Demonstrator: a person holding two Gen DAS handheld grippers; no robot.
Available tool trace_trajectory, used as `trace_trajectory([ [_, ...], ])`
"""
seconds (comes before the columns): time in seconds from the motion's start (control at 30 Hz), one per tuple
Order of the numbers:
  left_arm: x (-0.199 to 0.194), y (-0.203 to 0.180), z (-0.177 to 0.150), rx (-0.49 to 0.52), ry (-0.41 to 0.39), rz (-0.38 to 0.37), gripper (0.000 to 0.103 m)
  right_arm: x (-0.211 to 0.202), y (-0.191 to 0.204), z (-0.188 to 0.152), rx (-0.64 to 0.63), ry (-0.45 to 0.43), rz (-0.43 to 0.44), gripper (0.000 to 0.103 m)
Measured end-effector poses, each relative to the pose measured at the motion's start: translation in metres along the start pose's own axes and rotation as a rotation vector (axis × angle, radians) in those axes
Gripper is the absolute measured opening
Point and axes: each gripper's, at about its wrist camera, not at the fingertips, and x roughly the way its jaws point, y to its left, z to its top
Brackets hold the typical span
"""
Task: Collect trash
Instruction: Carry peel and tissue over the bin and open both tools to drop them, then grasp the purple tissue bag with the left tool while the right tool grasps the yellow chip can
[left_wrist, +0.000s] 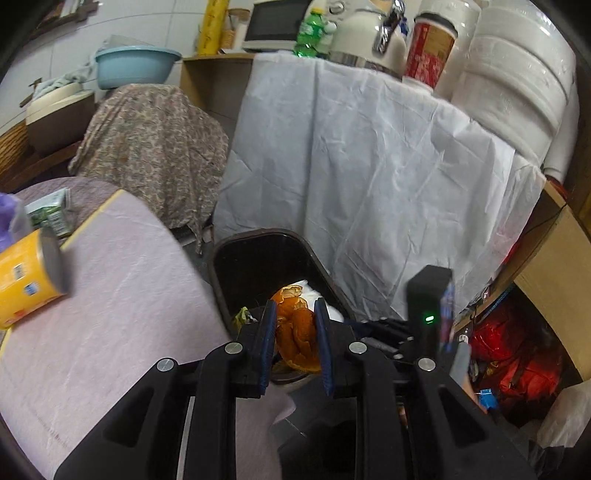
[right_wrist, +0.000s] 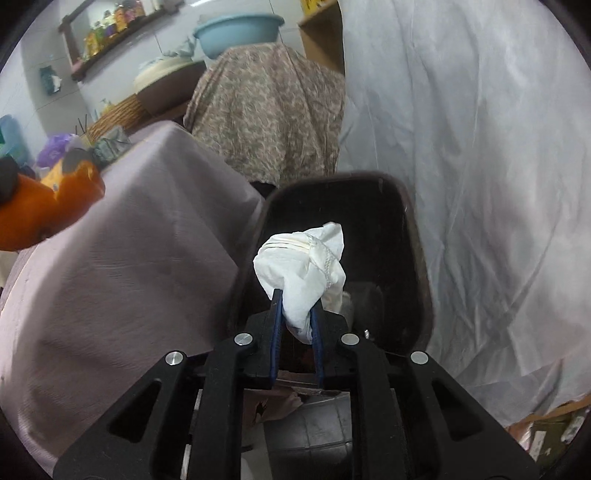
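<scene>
We hold both grippers over the dark trash bin (left_wrist: 258, 258), which stands on the floor between the bench (left_wrist: 122, 314) draped in pale mauve cloth on the left and a hanging white sheet (left_wrist: 369, 166) on the right.

Our left gripper (left_wrist: 295, 325) has its jaws drawn in on a piece of orange peel (left_wrist: 295, 332); the blue pads press it from both sides, and the peel hangs above the bin's near end. Below it in the bin we see something white and a bit of yellowish-green scrap, too small to name.

Our right gripper (right_wrist: 297, 314) has its jaws nearly closed, pinching the lower tail of a crumpled white tissue (right_wrist: 306, 266). The wad stands up past the fingertips, right over the bin's (right_wrist: 406, 258) open mouth, and the pads still touch it on both sides.

On the bench, at the far left, a yellow can (left_wrist: 26, 277) lies on its side, with a green-and-white packet (left_wrist: 50, 214) just behind it. Farther back, a floral cloth (left_wrist: 155, 147) covers something bulky, and a light blue basin (left_wrist: 136, 66) sits behind it.
</scene>
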Motion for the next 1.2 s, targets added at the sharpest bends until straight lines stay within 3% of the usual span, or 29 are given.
trace_trajectory([
  [0.13, 0.038, -0.009, 0.008, -0.004, 0.061, -0.002, 0.021, 0.026, -0.009, -0.005, 0.012, 0.031, -0.051, 0.035],
  [0.2, 0.053, -0.013, 0.010, 0.003, 0.087, 0.004, 0.021, 0.029, -0.015, -0.010, 0.041, 0.030, -0.044, 0.038],
  [0.3, 0.077, -0.018, 0.010, -0.001, 0.126, 0.008, 0.021, 0.024, -0.019, -0.019, 0.049, 0.020, -0.067, 0.050],
  [0.43, 0.100, -0.016, 0.012, -0.025, 0.174, 0.012, 0.021, 0.010, -0.031, -0.029, 0.083, 0.003, -0.096, 0.052],
  [0.5, 0.110, -0.019, 0.013, -0.022, 0.186, 0.031, 0.021, 0.001, -0.041, -0.034, 0.116, -0.012, -0.117, 0.063],
  [0.6, 0.124, -0.019, 0.013, -0.032, 0.211, 0.031, 0.022, -0.010, -0.053, -0.038, 0.138, -0.037, -0.140, 0.065],
  [0.67, 0.129, -0.018, 0.013, -0.037, 0.217, 0.037, 0.034, -0.015, -0.059, -0.039, 0.146, -0.041, -0.159, 0.066],
  [0.73, 0.129, -0.018, 0.013, -0.038, 0.206, 0.059, 0.059, -0.018, -0.062, -0.039, 0.154, -0.039, -0.164, 0.066],
  [0.8, 0.126, -0.016, 0.014, -0.045, 0.186, 0.064, 0.068, -0.022, -0.067, -0.039, 0.166, -0.049, -0.170, 0.066],
  [1.07, 0.080, -0.014, 0.021, -0.037, 0.091, 0.039, 0.083, -0.032, -0.063, -0.038, 0.146, -0.061, -0.164, 0.067],
  [1.13, 0.060, -0.010, 0.019, -0.031, 0.064, 0.031, 0.085, -0.034, -0.056, -0.036, 0.128, -0.066, -0.154, 0.078],
  [1.2, 0.044, -0.004, 0.018, -0.028, 0.041, 0.029, 0.086, -0.036, -0.047, -0.033, 0.106, -0.076, -0.145, 0.078],
])
